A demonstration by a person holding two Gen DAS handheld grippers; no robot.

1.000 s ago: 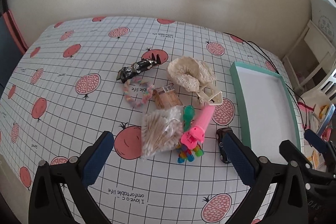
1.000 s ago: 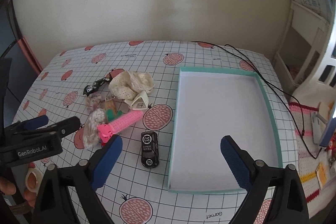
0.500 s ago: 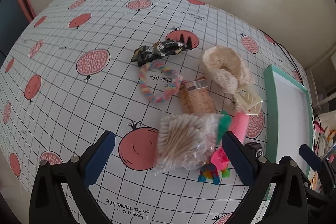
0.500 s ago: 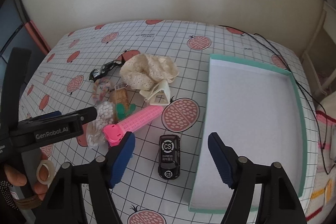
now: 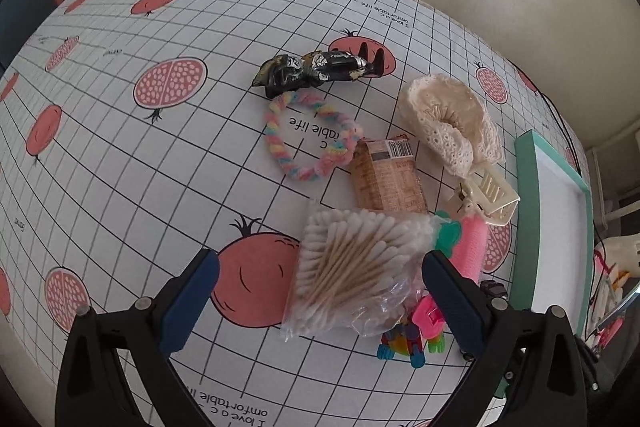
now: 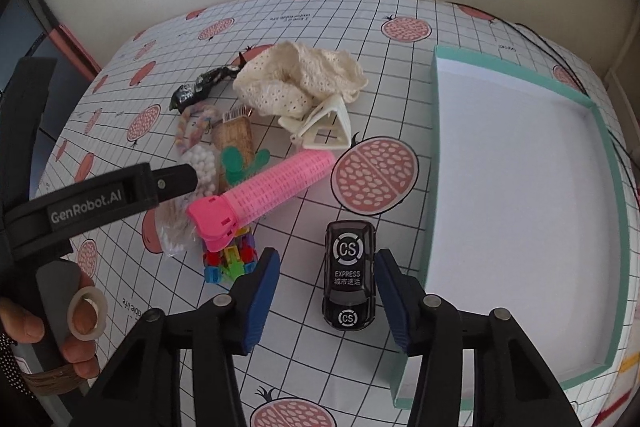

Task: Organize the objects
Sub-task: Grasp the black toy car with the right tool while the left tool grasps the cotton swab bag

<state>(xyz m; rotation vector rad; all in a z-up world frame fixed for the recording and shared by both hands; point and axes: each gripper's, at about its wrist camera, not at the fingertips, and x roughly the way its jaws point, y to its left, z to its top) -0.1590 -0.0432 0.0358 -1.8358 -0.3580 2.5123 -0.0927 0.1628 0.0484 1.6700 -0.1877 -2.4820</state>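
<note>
- Right claw (image 6: 324, 291) hangs low over the table (image 6: 400, 11) with its jaws apart, either side of the black toy car (image 6: 350, 275). Nothing gripped yet; the right pad looks just beside the car's flank, the left pad has a clear gap.
- The car sits just left of the teal-rimmed tray (image 6: 516, 163), which has nothing in it, so I'd guess the car goes in first.
- Handling-wise: small, rigid, glossy shell, light, and it's on wheels, so it could roll or skid if one pad nudges it first. I'd squeeze across the two long sides at mid-body.
- Left claw (image 5: 316, 301) is also spread wide, empty, over the bag of cotton swabs (image 5: 356, 271). That one's soft, crinkly and slippery, best pinched through the fat middle of the bundle, not the loose film.
- The bag lies against the pink roller (image 6: 264, 185) and colourful toy (image 6: 228, 259); hard to tell from here whether it overlaps them.
- Versus half a second ago: both claws have dropped closer, the right one has narrowed and centred on the car, and the swab bag now sits squarely between the left pads.
</note>
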